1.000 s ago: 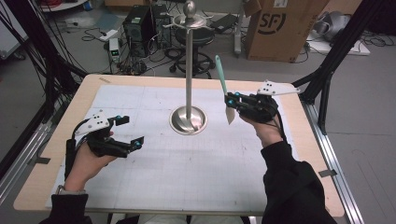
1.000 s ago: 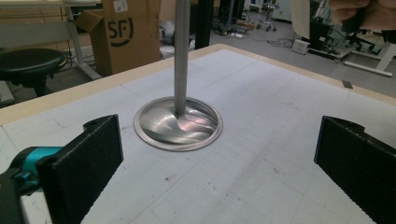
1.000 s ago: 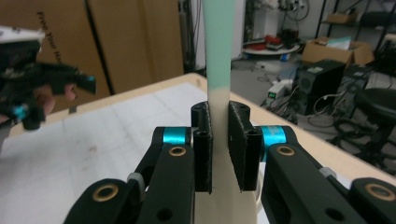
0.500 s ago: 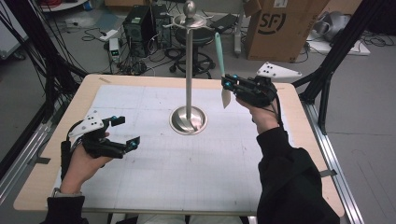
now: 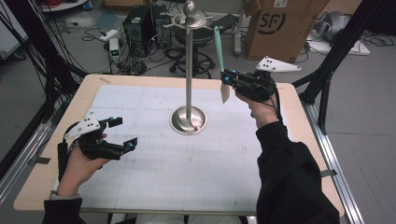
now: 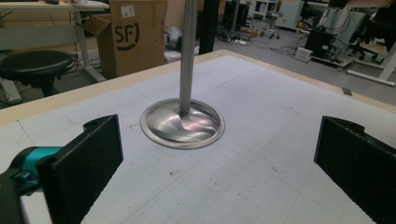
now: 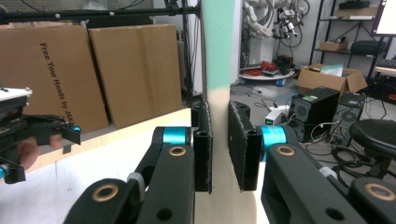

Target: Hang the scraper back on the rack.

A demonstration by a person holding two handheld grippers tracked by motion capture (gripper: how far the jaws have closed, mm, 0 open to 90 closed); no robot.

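Risen right tool [image 5: 226, 80] pinches one spatula [image 5: 217, 44]; left tool [image 5: 122, 133] spread beside one stand [image 5: 188, 65].

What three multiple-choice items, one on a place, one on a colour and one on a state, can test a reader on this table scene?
1. Where does the metal stand rest?
A. near the middle of the table
B. on the floor
C. on the cardboard box

2. What colour is the upper part of the spatula?
A. red
B. mint green
C. black

3. How is the left gripper?
A. shut on the spatula
B. open, holding nothing
C. shut on the stand

Key: 1 A, its round base sits on the white mat. 2 B, green above, cream below, clamped in the right gripper. 3 B, its jaws stand wide apart over the mat.
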